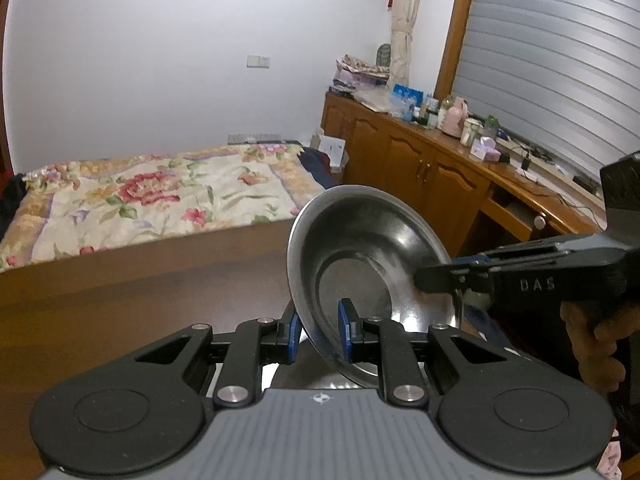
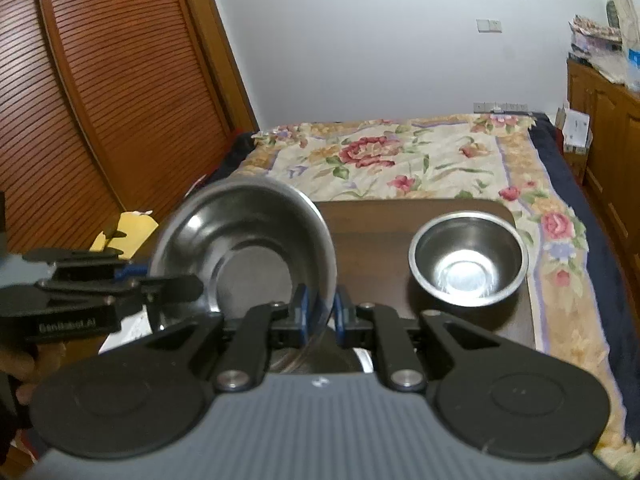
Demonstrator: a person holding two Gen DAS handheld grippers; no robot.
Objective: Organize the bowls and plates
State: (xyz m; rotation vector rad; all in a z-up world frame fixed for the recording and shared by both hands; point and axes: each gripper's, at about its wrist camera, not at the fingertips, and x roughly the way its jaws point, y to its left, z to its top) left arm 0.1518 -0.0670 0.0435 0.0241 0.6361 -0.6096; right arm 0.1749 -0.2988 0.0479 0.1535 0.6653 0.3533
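Observation:
A shallow steel plate hangs tilted in the air above the dark wooden table. My left gripper is shut on its near rim, one blue pad on each side. My right gripper comes in from the right and clamps the opposite rim. In the right wrist view the same plate stands on edge between the right gripper, and the left gripper holds its left side. A small steel bowl sits upright on the table to the right. More steel ware shows below the fingers, mostly hidden.
A bed with a flowered cover lies behind the table. A wooden sideboard crowded with bottles runs along the right wall under a shuttered window. Slatted wooden doors stand at the left. A hand grips the right tool.

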